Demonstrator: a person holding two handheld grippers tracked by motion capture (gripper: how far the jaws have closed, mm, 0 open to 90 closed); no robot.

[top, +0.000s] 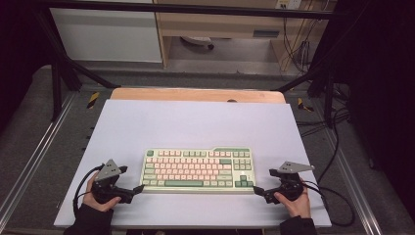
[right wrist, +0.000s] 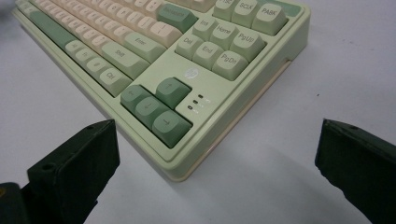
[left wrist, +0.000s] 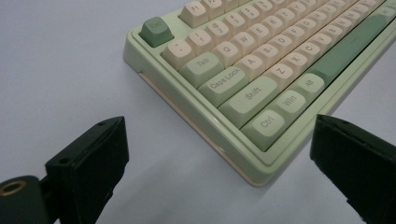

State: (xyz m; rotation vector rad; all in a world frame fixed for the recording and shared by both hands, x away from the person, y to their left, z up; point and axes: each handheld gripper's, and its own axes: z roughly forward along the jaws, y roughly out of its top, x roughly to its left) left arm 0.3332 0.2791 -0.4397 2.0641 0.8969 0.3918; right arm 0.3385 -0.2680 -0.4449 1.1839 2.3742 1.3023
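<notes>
A pale green keyboard with cream, pink and green keys lies flat on the white table top, near the front. My left gripper is open at the keyboard's front left corner, which sits between the jaws in the left gripper view, by the Ctrl key. My right gripper is open at the front right corner. In the right gripper view that corner with the arrow keys lies between the jaws. Neither gripper touches the keyboard. A hand holds each gripper.
A wooden strip borders the table's far edge. Black frame struts stand at both back corners. Cables trail on the floor to the right. Bare white surface stretches behind and to both sides of the keyboard.
</notes>
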